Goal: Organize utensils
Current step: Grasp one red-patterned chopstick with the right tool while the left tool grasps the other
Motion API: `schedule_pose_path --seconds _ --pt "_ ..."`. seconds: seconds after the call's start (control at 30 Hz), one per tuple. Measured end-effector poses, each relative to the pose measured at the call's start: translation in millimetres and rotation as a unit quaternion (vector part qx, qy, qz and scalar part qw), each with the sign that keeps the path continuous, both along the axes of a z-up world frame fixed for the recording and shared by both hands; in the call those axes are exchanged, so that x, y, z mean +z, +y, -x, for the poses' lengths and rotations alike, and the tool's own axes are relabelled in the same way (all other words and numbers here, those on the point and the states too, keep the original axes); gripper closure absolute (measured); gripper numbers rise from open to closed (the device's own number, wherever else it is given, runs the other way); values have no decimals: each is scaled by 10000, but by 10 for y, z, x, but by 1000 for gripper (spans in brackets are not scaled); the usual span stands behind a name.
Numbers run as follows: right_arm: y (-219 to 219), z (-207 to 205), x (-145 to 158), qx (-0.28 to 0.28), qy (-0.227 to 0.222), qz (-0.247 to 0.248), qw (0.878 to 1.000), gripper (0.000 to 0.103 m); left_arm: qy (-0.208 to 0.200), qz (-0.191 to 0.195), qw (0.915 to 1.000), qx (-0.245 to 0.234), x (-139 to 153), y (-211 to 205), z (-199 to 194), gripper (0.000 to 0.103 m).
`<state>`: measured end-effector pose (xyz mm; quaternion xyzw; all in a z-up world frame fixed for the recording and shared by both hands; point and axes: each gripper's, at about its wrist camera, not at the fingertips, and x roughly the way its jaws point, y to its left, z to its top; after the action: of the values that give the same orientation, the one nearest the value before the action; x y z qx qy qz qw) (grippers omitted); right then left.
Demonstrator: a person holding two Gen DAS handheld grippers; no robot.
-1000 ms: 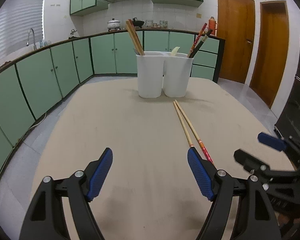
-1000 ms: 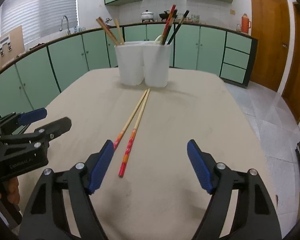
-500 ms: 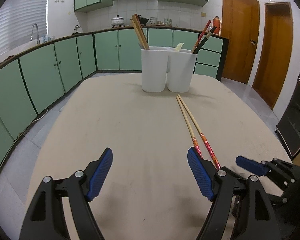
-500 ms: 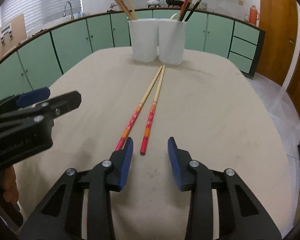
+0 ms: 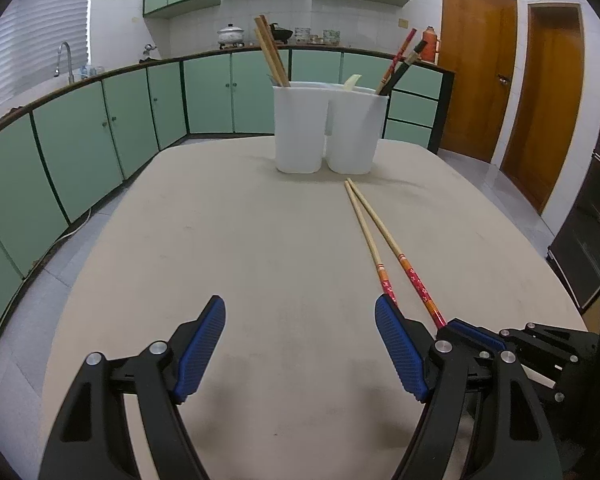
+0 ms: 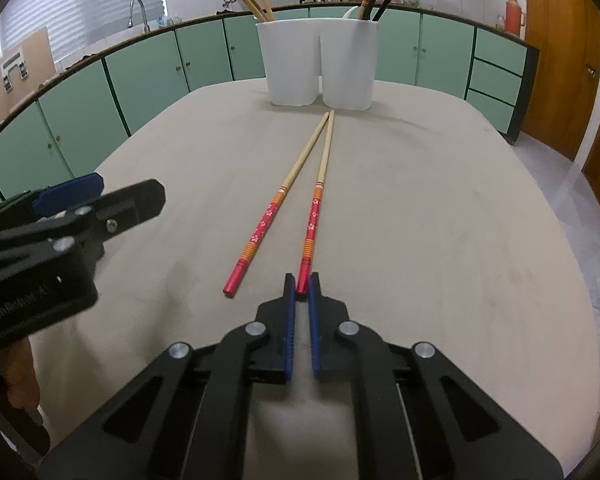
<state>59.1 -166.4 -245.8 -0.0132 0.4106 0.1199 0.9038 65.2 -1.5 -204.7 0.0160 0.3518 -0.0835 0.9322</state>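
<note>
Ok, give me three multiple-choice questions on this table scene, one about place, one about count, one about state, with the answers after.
1. Where does the white holder stand?
A. far end of the table
B. on the floor
C. in the sink

2. How many chopsticks lie on the table?
A. one
B. two
C. four

3. What state is the right claw in?
A. wide open
B. shut on the right-hand chopstick
C. shut on nothing

Answers: 1 A, it stands beyond the chopsticks' plain tips. 2 B, a red-handled pair lies loose. 3 B, its pads pinch that stick's red end.
</note>
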Motion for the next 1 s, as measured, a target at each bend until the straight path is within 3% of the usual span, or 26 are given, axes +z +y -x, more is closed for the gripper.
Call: schedule_pose_path --seconds 0.33,0.63,0.8,1.0 --pt "-357 18 109 -403 -113 -210 9989 98 256 84 9990 -358 -111 -291 11 28" --pt "-454 14 133 -489 -189 -268 9983 98 549 1 9970 -547 -274 -491 -40 43" --pt "-462 30 157 -506 -243 -283 9980 98 639 15 9964 -554 -322 -534 -73 59" --pt "-439 39 172 -501 -302 -271 9979 98 609 24 9969 -497 -329 -530 -86 87"
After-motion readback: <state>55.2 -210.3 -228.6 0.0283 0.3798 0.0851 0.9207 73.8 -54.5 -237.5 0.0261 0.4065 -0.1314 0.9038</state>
